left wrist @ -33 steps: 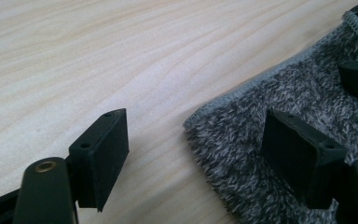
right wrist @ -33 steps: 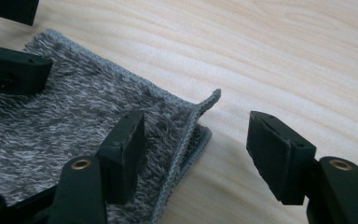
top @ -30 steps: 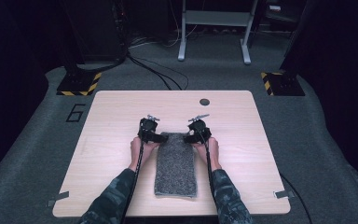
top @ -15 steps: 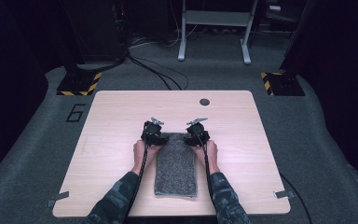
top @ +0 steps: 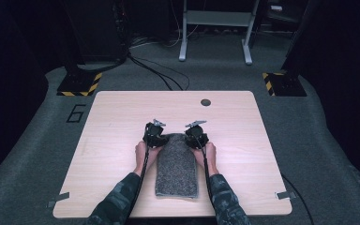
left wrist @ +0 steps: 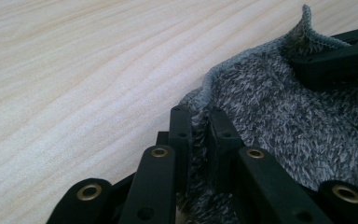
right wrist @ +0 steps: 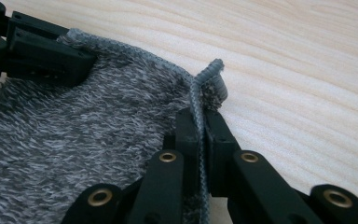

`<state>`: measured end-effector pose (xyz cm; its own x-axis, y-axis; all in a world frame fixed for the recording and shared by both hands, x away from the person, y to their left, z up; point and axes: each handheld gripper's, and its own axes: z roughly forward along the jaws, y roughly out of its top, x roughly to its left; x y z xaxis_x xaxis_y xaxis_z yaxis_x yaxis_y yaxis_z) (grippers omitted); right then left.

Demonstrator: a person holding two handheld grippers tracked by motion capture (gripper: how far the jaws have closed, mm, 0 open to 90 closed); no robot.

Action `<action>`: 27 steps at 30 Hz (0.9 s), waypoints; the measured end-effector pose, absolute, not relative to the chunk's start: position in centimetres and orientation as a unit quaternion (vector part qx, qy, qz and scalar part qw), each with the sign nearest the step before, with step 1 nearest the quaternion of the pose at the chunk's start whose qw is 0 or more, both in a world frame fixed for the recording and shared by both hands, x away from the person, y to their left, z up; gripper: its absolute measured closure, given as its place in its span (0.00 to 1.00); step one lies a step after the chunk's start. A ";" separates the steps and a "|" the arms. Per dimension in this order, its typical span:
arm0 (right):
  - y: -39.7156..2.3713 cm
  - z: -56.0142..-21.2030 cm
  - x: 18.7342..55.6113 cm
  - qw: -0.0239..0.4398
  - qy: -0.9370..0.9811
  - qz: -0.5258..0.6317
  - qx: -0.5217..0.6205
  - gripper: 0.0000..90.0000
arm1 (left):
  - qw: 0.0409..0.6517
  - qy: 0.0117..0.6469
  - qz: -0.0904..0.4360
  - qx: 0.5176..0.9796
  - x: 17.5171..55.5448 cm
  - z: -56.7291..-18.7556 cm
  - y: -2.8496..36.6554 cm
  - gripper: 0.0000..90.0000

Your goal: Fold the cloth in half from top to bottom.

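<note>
Setting: a pale wood-grain table [top: 122,140] is standing on grey carpet in a dark room, with a small dark disc [top: 206,102] lying near its far edge.

Cloth: a grey, fuzzy knitted towel [top: 176,166] is lying folded at the table's near middle, its long axis running from you toward the far edge.

Left gripper: your left gripper [top: 153,136] is sitting at the towel's far-left corner; its jaws have just been closing and are now pinching the hemmed edge [left wrist: 200,135] between them.

Right gripper: your right gripper [top: 196,135] is sitting at the far-right corner, its jaws having just closed too, and is clamping the stitched hem [right wrist: 198,135], which is standing up in a small curl.

Key relation: both pinched corners are lying at the far end, so the rest of the towel is stretching back toward you between your forearms; each hand is nearest its own corner.

Texture: the pile is looking soft and limp, and the hem firmer and ribbed; judging by that, the cloth is likely to sag between the two grips once lifted.
</note>
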<state>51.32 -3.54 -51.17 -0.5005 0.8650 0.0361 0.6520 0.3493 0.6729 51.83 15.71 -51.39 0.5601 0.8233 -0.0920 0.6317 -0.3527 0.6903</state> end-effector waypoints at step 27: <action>-4.7 -47.6 50.5 0.204 0.782 0.381 0.450 0.97 | 0.406 0.428 0.172 0.789 51.3 -47.5 16.4 0.93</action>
